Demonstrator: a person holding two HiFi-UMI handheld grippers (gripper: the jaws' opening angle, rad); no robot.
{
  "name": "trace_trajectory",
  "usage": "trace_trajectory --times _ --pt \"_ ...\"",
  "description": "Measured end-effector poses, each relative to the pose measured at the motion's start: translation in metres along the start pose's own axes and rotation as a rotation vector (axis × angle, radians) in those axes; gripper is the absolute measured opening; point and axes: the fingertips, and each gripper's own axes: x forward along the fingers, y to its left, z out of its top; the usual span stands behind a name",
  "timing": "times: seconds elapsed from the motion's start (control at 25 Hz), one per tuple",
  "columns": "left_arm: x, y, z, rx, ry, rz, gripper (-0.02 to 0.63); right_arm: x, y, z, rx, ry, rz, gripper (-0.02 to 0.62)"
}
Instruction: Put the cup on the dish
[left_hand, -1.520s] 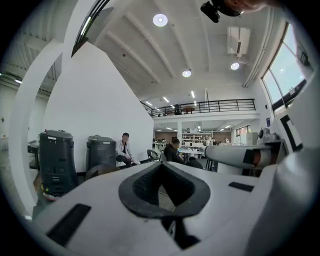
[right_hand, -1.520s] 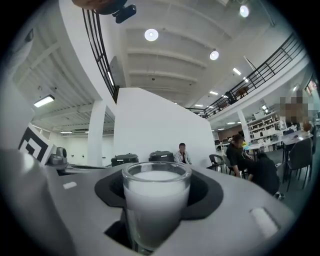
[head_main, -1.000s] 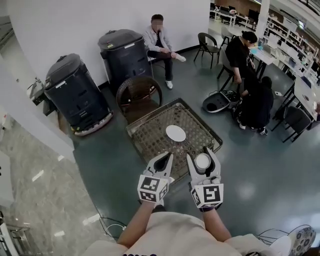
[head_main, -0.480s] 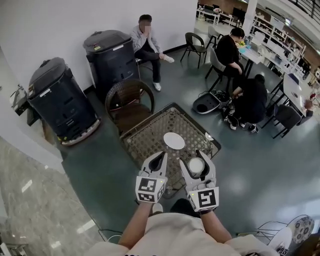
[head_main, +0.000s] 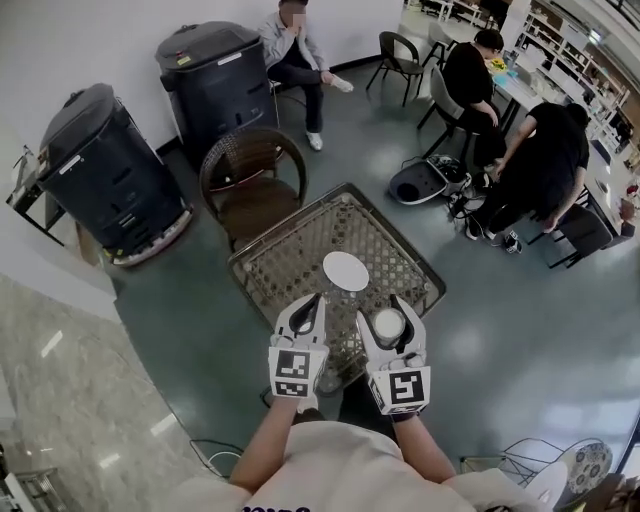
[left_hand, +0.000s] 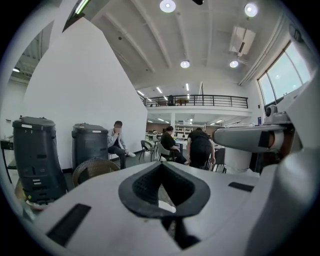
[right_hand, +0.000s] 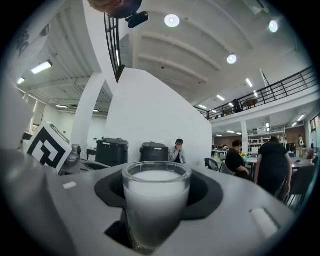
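Note:
A white dish (head_main: 346, 271) lies near the middle of a square wicker table (head_main: 290, 262). My right gripper (head_main: 389, 322) is shut on a glass cup (head_main: 388, 325) with white contents. It holds the cup upright above the table's near edge, just short and right of the dish. In the right gripper view the cup (right_hand: 156, 205) fills the space between the jaws of the right gripper (right_hand: 156, 200). My left gripper (head_main: 306, 310) hovers beside it, left of the cup, jaws shut and holding nothing. Through the left gripper (left_hand: 162, 187) pads a bit of the dish (left_hand: 167, 206) shows.
A wicker chair (head_main: 250, 185) stands at the table's far side. Two dark bins (head_main: 100, 170) (head_main: 215, 80) stand by the white wall. Several people (head_main: 530, 160) sit or bend at the back right, near a round floor device (head_main: 420, 185). A wire basket (head_main: 525, 465) is at the lower right.
The head view has shifted. The cup stays in my right gripper and now sits slightly nearer the dish. The person at the back right has bent over.

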Motion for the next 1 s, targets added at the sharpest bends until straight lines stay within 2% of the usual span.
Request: trace_trajectory --times 0.24,0.52,0.6,0.76,1.0 --pt "0.04 -0.007 -0.033 -0.06 0.093 -0.021 0.005 0.036 -0.022 -0.031 0.028 0.004 0.036 0.249" --pt "0.072 0.007 -0.068 -0.075 0.179 -0.006 0.005 0.074 -0.044 -0.077 0.044 0.024 0.047 0.249" --pt "0.078 0.013 -0.073 -0.075 0.165 0.001 0.005 0.082 -0.051 -0.094 0.066 0.055 0.036 0.25" --pt "0.087 0.024 -0.075 -0.056 0.07 0.009 0.003 0.101 -0.055 -0.129 0.093 0.133 0.055 0.25" --pt "0.103 0.023 -0.091 -0.07 0.03 0.007 0.003 0.117 -0.054 -0.178 0.08 0.213 0.104 0.25"
